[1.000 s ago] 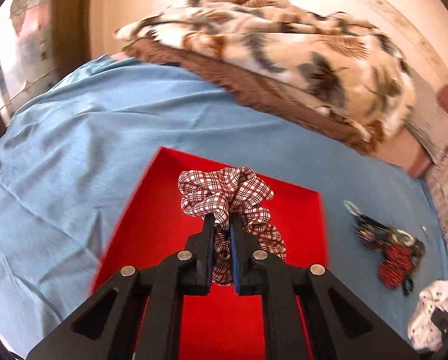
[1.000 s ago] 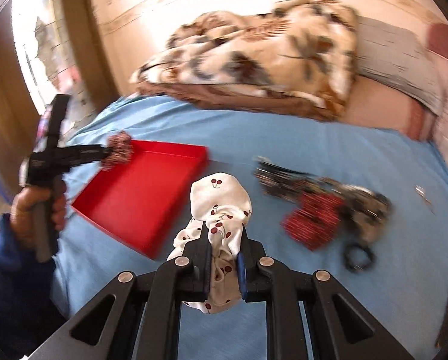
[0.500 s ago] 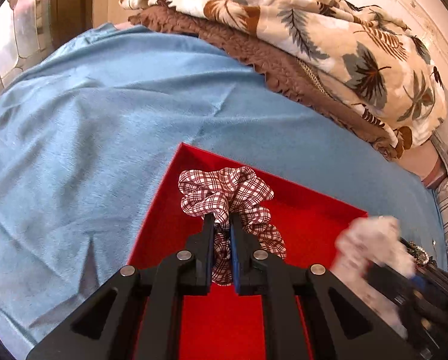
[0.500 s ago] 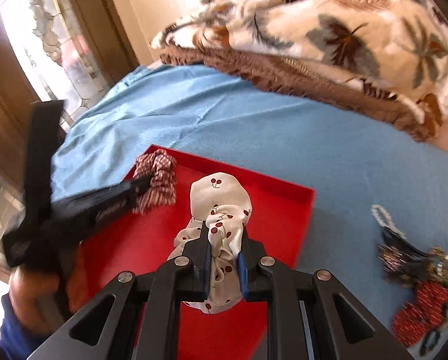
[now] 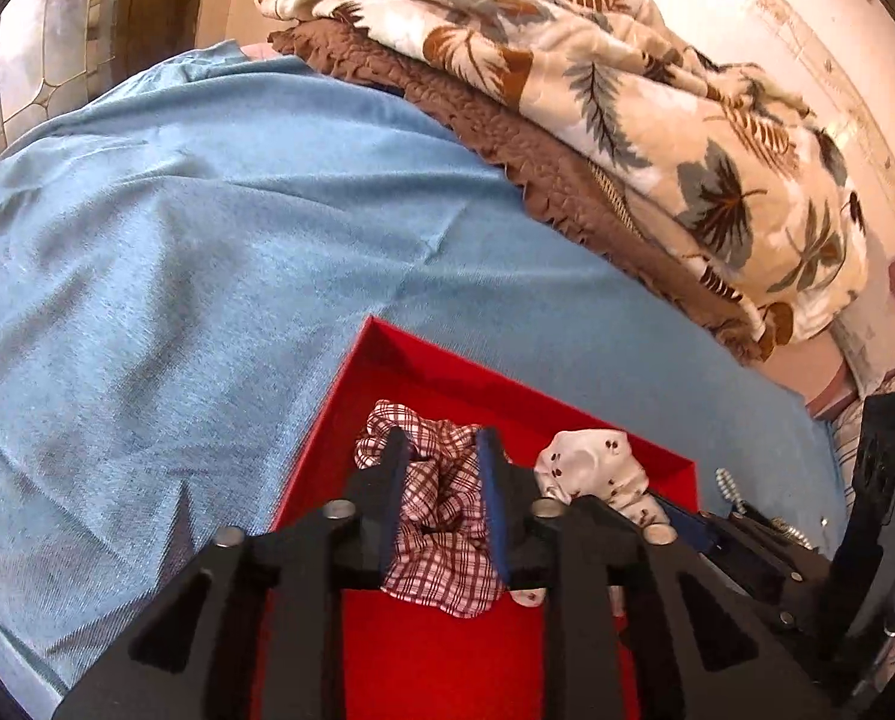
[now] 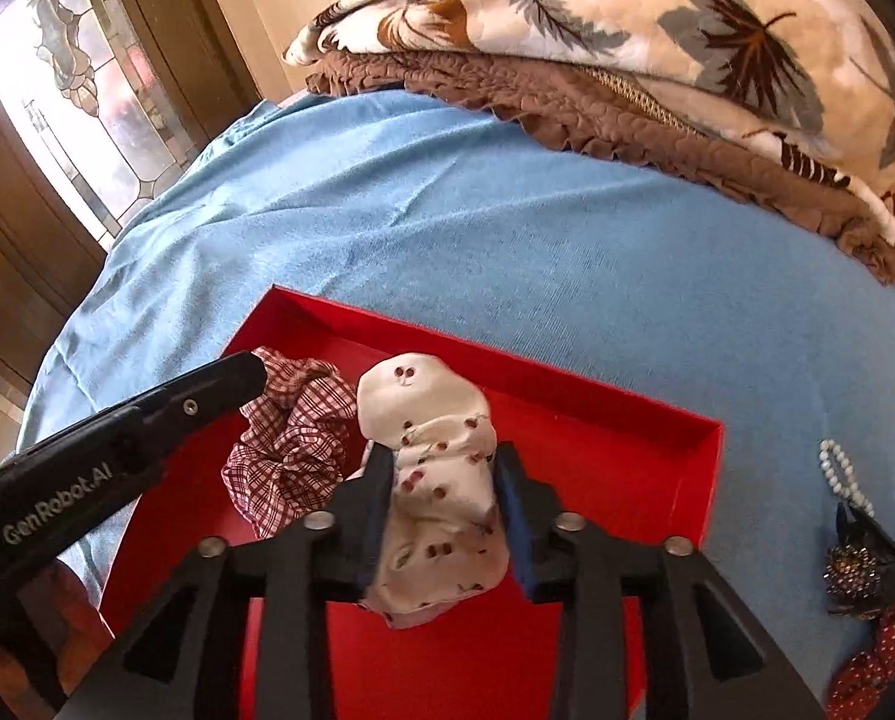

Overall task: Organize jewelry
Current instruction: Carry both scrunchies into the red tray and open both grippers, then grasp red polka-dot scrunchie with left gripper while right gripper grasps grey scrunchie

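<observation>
Both grippers are down over the red tray (image 5: 423,366), a shallow rectangular box with thin upright walls and a matte, felt-like floor. It sits on wrinkled blue fabric (image 5: 177,276).

Left gripper (image 5: 440,453): jaws spread apart, released. The plaid scrunchie (image 5: 441,528), a crumpled red-and-white check cloth ring, lies between the fingers on the tray floor near the far left corner. The fabric looks slack, not pinched.

Right gripper (image 6: 444,471): jaws also parted, with blue pads on the inner faces. The cherry-print scrunchie (image 6: 435,468), smooth cream cloth with small dark red cherries, sits bunched between the fingers. It fills the gap, so I cannot tell whether the pads touch it. It lies in the tray just right of the plaid one, the two touching or nearly so.

In the right wrist view the left gripper (image 6: 249,375) comes in from the left, with "GenRobot.AI" printed on its black body, its tip against the plaid scrunchie (image 6: 291,450).

Outside the tray, to its right on the blue fabric: a white bead strand (image 6: 843,477), a dark sparkly beaded piece (image 6: 861,564), and a red dotted fabric piece (image 6: 879,648), clustered together.

At the back lies a folded plush blanket (image 5: 657,96) with a leaf print and a brown ruffled edge.
</observation>
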Available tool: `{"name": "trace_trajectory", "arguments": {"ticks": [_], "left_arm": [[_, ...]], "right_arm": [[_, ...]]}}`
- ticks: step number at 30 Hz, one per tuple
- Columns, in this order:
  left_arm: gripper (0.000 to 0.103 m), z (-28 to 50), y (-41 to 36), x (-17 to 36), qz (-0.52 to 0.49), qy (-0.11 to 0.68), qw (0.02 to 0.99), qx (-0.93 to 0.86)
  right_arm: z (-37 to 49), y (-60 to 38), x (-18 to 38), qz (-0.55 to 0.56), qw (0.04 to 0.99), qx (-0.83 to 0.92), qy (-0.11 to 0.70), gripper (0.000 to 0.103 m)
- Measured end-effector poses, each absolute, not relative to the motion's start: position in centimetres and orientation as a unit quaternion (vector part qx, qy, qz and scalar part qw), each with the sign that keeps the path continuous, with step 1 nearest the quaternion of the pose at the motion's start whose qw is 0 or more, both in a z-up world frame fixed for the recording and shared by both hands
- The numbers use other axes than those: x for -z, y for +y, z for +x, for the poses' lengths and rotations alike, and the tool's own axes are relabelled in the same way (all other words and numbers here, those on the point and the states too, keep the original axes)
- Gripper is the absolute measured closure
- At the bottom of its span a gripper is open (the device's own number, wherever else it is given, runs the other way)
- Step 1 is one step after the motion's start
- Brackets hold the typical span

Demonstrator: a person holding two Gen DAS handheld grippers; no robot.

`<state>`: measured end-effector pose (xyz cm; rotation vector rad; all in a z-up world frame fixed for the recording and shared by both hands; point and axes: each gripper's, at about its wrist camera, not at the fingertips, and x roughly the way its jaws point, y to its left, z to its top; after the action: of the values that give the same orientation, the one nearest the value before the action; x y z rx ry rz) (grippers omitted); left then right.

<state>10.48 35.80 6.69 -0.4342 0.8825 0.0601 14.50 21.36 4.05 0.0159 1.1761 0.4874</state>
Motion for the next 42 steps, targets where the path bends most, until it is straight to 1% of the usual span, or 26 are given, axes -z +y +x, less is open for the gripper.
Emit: {"name": "trace_trajectory", "arguments": {"ticks": [1, 3, 4, 8, 10, 14, 18, 20, 25, 31, 34, 39, 42], "left_arm": [[0.068, 10.3, 35.9, -6.9, -0.209, 0.419, 0.883, -0.031], [0.065, 10.0, 36.1, -7.2, -0.209, 0.411, 0.887, -0.038], [0.064, 9.9, 36.2, -7.3, -0.209, 0.408, 0.888, -0.041], [0.061, 9.1, 36.4, -7.5, -0.202, 0.401, 0.892, -0.06], [0.061, 8.5, 36.2, -7.6, -0.188, 0.397, 0.895, -0.072], [0.061, 7.0, 34.9, -8.0, -0.158, 0.388, 0.904, -0.083], [0.06, 4.8, 32.5, -9.0, -0.125, 0.372, 0.917, -0.074], [0.055, 3.9, 31.2, -9.4, -0.115, 0.363, 0.922, -0.067], [0.054, 1.7, 27.7, -9.8, -0.095, 0.359, 0.927, -0.042], [0.054, -0.7, 22.3, -9.6, -0.074, 0.386, 0.919, 0.006], [0.051, -0.5, 19.7, -9.4, -0.066, 0.401, 0.914, 0.022], [0.051, 1.7, 15.8, -9.1, -0.092, 0.437, 0.893, 0.054], [0.051, 3.0, 13.4, -8.9, -0.084, 0.444, 0.89, 0.058]], "right_arm": [[14.5, 21.1, -4.4, 0.008, 0.807, -0.227, 0.545, 0.052], [14.4, 20.5, -5.2, 0.01, 0.814, -0.223, 0.537, 0.044], [14.4, 20.1, -5.7, 0.013, 0.817, -0.219, 0.533, 0.042], [13.7, 17.5, -7.8, 0.029, 0.823, -0.212, 0.525, 0.041], [12.9, 16.0, -8.9, 0.033, 0.828, -0.209, 0.52, 0.039], [10.1, 11.4, -11.1, 0.037, 0.837, -0.198, 0.509, 0.037], [5.9, 4.9, -12.7, 0.058, 0.847, -0.168, 0.501, 0.03], [4.0, 1.5, -12.9, 0.072, 0.85, -0.146, 0.502, 0.029], [-0.8, -8.6, -12.1, 0.11, 0.849, -0.069, 0.512, 0.029], [-4.3, -17.2, -10.4, 0.135, 0.848, 0.003, 0.512, 0.029], [-4.6, -19.0, -9.6, 0.147, 0.848, 0.01, 0.509, 0.029], [-4.3, -20.1, -8.4, 0.17, 0.849, -0.003, 0.5, 0.029], [-3.7, -19.9, -7.6, 0.17, 0.85, -0.012, 0.498, 0.029]]}}
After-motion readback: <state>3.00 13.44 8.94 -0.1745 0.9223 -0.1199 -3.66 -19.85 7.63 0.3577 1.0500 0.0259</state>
